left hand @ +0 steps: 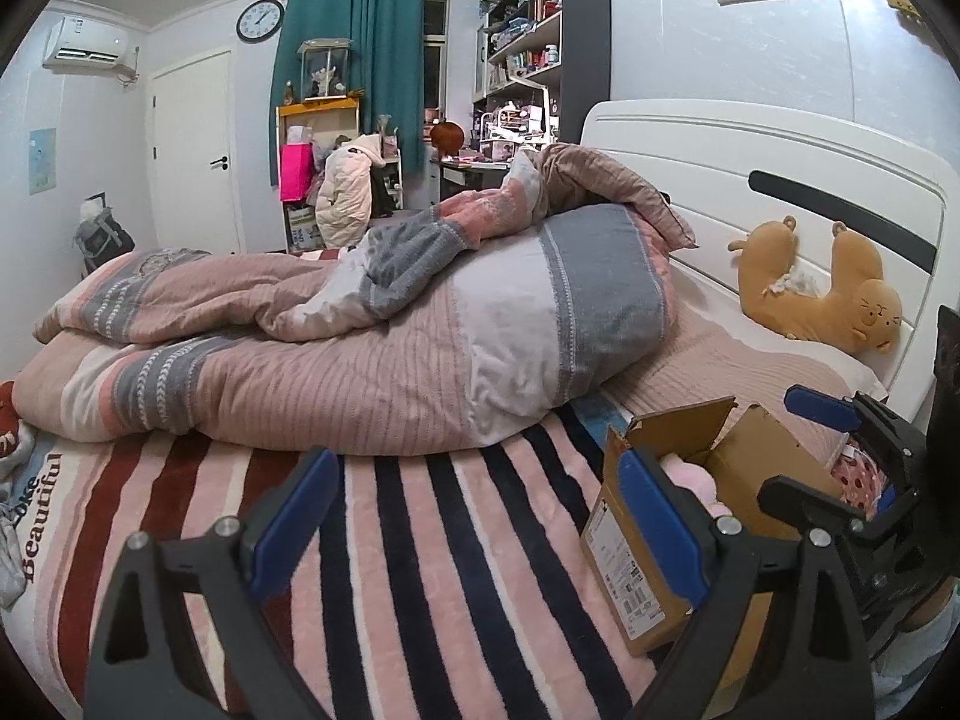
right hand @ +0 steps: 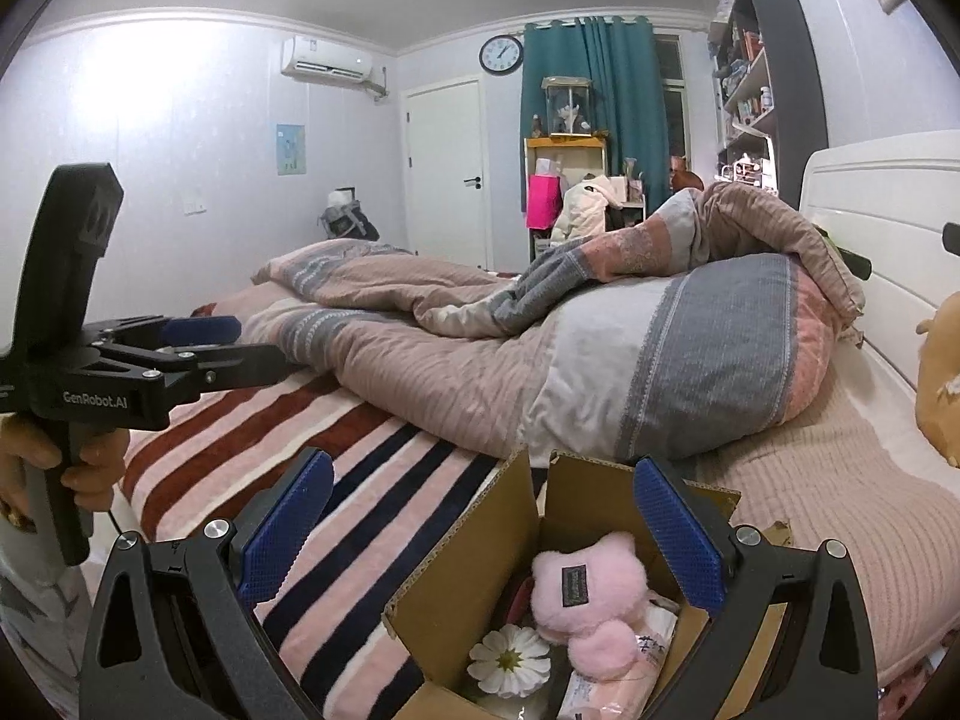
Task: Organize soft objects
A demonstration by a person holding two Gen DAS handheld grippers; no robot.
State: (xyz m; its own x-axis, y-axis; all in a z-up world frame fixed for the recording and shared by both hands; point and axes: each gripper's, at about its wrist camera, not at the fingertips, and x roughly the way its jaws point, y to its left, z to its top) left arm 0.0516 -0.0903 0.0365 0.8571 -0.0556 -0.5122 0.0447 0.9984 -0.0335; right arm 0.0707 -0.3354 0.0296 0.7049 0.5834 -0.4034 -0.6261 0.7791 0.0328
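An open cardboard box [right hand: 474, 546] sits on the striped blanket [right hand: 372, 480] at the bed's near edge; it also shows in the left wrist view [left hand: 636, 546]. Inside lie a pink plush toy [right hand: 591, 594], a white daisy [right hand: 510, 660] and wrapped soft packs [right hand: 600, 690]. My right gripper [right hand: 486, 534] is open and empty just above the box. My left gripper [left hand: 480, 516] is open and empty over the blanket, left of the box; it also shows in the right wrist view [right hand: 240, 339]. An orange plush cat [left hand: 822, 288] leans against the headboard.
A rumpled pink and grey duvet [left hand: 360, 330] is piled across the bed's middle. The white headboard [left hand: 780, 180] stands on the right. A desk, shelves [left hand: 528, 42], a teal curtain and a door [left hand: 192, 150] lie beyond the bed.
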